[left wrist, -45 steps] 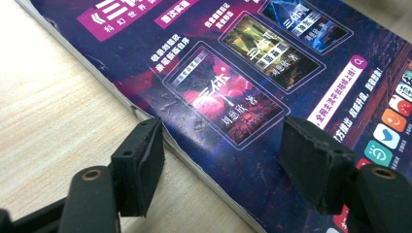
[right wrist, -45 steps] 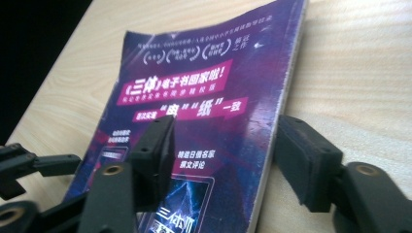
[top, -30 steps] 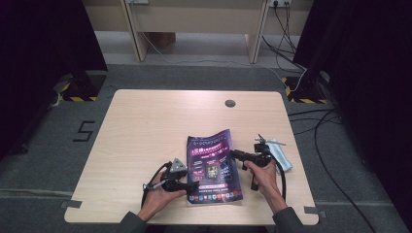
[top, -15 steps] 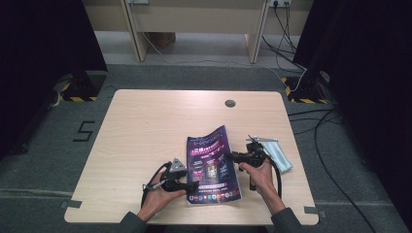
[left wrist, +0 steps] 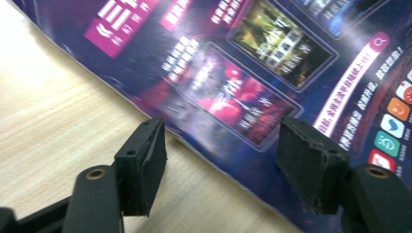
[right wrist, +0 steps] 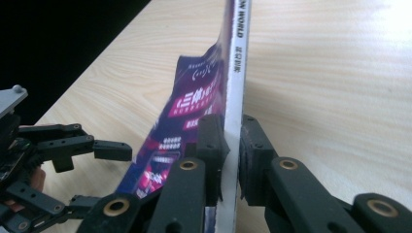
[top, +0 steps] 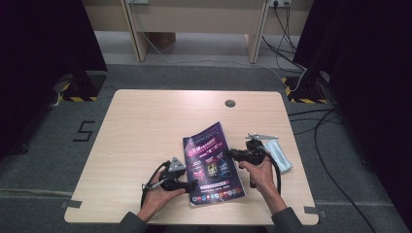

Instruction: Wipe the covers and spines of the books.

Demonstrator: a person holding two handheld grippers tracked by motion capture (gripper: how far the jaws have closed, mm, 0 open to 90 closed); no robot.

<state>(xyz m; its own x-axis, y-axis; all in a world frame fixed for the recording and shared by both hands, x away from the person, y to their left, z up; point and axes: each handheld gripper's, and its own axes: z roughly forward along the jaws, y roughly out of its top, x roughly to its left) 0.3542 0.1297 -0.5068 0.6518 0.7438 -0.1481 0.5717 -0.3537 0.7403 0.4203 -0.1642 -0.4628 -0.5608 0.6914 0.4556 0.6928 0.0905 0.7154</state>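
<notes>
Two black grippers are seen flanking a glossy purple magazine (top: 212,165) on the pale wooden table (top: 145,131), in the lower centre of the high view. Its long axis runs from upper left to lower right, slightly tilted. The right gripper (right wrist: 233,138), whose jaws have just been closing, is clamped on the white spine edge. The left gripper (left wrist: 221,160) is held open, straddling the magazine's opposite edge without pressing it.

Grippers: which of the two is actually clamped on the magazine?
The right gripper: its pads pinch the magazine by its white spine edge. The left gripper has its jaws apart over the opposite edge, pinching nothing.
</notes>
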